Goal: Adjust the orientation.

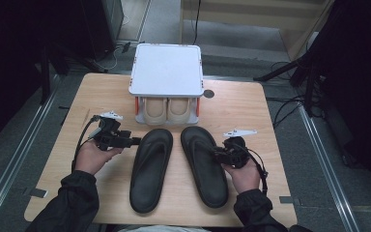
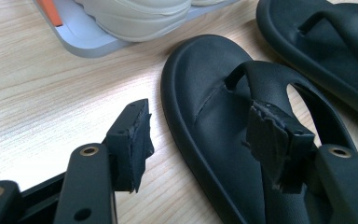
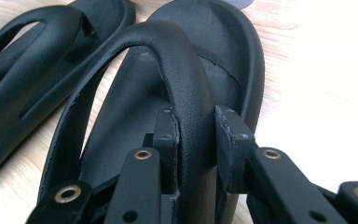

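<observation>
Two black flip-flops lie side by side on the wooden table [image 1: 251,111]. My right gripper [image 1: 217,153] [image 3: 198,135] reaches in from the right over the right flip-flop [image 1: 205,169] [image 3: 126,107]. It is shut on the outer arm of that flip-flop's strap [image 3: 186,84], with a pad against each side. My left gripper [image 1: 136,141] [image 2: 209,140] is open wide at the toe end of the left flip-flop [image 1: 149,169] [image 2: 205,93]. One pad hangs over bare table and the other over the strap, with the sole's outer edge between them, untouched.
A white two-level rack [image 1: 166,67] stands at the table's back middle, just beyond the flip-flops' toes. A pair of beige shoes [image 1: 166,110] [image 2: 135,18] sits on its lower shelf [image 2: 84,39]. A dark round spot [image 1: 208,93] marks the table beside the rack. A person's sleeved forearms enter from below.
</observation>
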Tool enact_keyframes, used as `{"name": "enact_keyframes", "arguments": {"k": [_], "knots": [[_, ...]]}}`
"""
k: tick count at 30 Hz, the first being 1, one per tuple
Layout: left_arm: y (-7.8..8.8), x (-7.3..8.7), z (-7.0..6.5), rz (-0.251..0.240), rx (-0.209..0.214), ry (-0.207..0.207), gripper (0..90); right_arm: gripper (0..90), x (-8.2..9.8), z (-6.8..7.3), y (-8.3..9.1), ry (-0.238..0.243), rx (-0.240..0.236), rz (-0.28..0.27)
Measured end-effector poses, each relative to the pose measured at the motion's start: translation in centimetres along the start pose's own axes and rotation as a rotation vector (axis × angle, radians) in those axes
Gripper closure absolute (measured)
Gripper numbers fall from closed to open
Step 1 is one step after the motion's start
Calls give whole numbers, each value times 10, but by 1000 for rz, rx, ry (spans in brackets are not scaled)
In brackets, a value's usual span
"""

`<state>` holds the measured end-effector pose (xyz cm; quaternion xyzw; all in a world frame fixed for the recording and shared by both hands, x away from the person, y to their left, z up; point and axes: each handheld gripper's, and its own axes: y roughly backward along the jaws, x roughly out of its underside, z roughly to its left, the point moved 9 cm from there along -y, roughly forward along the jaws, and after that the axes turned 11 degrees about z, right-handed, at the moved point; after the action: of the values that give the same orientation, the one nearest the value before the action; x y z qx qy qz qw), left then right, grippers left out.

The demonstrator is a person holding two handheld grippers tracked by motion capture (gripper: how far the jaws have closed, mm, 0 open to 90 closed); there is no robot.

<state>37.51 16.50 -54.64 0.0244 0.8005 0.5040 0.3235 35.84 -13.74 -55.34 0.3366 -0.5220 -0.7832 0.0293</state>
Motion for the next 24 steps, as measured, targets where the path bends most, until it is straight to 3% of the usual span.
{"name": "enact_keyframes", "arguments": {"k": [6,10,13,16,21,24], "knots": [[2,2,-3,-6,3,-9,477,725,3,5,-13,12,2,29],[5,4,-6,-17,23,-18,578,724,3,11,-19,20,-7,38],[7,5,-10,-39,24,-49,653,720,2,15,-22,30,-14,40],[9,6,-13,-54,43,-47,748,717,1,16,-23,29,-14,40],[7,11,-12,-37,48,-39,834,713,0,15,-24,27,-17,38],[4,15,-9,-18,48,-38,870,661,-2,16,-21,15,-47,33]]}}
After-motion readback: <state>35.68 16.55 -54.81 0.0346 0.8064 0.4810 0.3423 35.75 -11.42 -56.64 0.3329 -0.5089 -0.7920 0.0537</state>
